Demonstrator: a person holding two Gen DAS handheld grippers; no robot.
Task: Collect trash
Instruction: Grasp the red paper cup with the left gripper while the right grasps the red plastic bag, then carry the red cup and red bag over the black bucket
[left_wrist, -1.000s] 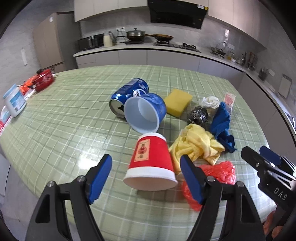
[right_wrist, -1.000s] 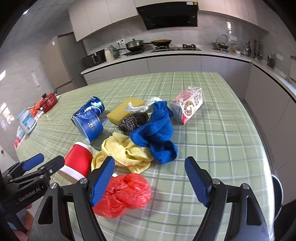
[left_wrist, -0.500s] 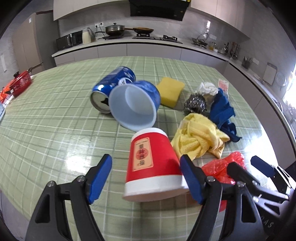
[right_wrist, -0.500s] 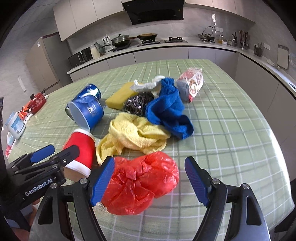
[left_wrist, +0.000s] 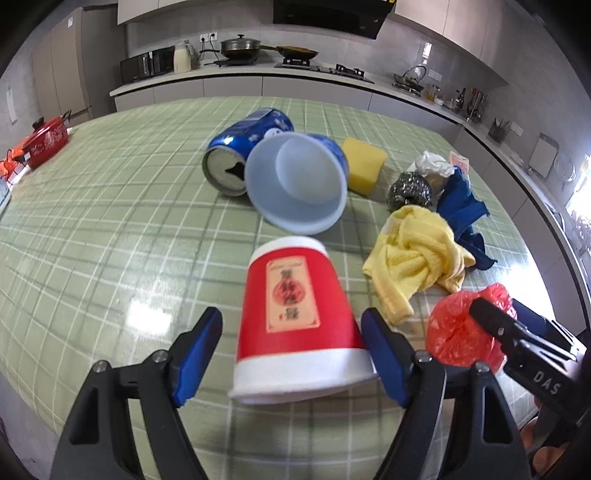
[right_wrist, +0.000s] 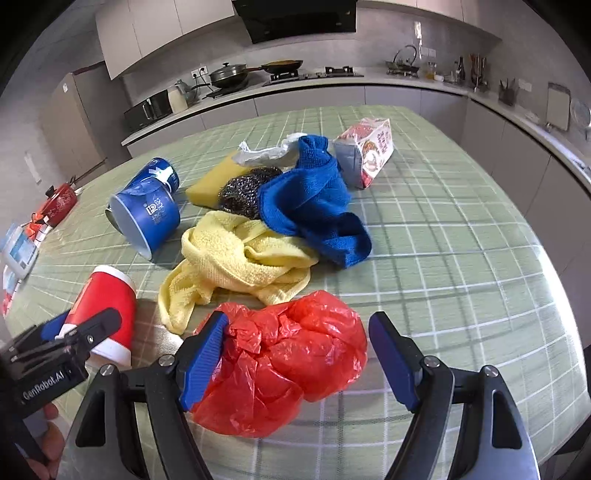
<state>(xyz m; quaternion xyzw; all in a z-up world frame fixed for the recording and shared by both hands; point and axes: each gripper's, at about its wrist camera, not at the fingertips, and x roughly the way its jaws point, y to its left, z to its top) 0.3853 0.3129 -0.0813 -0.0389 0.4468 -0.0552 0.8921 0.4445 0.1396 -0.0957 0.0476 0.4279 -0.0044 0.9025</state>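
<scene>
Jaws of the left gripper (left_wrist: 291, 350) are opening around the red cup (left_wrist: 295, 325); right gripper (right_wrist: 295, 354), wide open, straddles the red bag (right_wrist: 284, 362) near the table edge (right_wrist: 535, 439).

The bench (left_wrist: 110, 229) is wearing a green checked cover. A yellow cloth (right_wrist: 236, 254) is lying bunched near its middle, touching a blue cloth (right_wrist: 310, 199) behind it. A steel scourer (left_wrist: 410, 190) is sitting against both cloths, with a yellow sponge (left_wrist: 364, 164) lying just beside it. A red pot (left_wrist: 48, 142) is standing at the far left edge. On the wall counter (left_wrist: 229, 79), a lidded pan (left_wrist: 240, 48), a frying pan (left_wrist: 297, 51) and a microwave (left_wrist: 147, 66) are standing under a black hood (left_wrist: 328, 14).
</scene>
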